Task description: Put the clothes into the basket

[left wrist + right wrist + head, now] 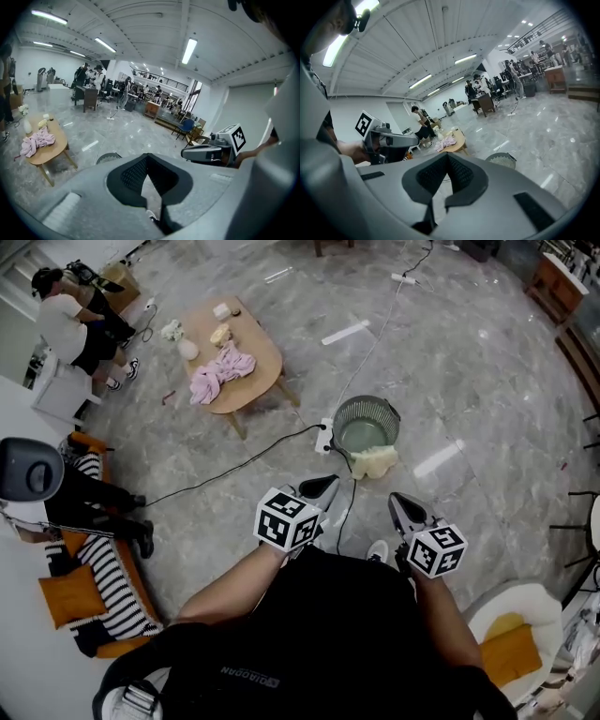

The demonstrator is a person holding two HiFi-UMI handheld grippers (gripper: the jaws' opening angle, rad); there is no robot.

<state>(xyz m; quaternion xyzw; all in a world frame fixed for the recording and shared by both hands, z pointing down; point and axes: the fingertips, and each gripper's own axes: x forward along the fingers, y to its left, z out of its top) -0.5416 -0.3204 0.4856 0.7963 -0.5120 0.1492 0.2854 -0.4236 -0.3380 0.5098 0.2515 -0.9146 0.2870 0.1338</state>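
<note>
Head view: approach step, I've got left gripper point(327, 483) and right gripper point(399, 500) both closed tight, holding nothing. Crumpled pink clothes point(221, 372) sit on the oval wooden table point(263, 346); a cream cloth point(375, 462) lies just beside the round grey wire basket point(338, 422). Next, probably: reach the nearer cloth and spread the jaws over it.

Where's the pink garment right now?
The pink garment lies upper left in the head view, on the wooden table, beside a white vase and well left of the basket on the floor.
</note>
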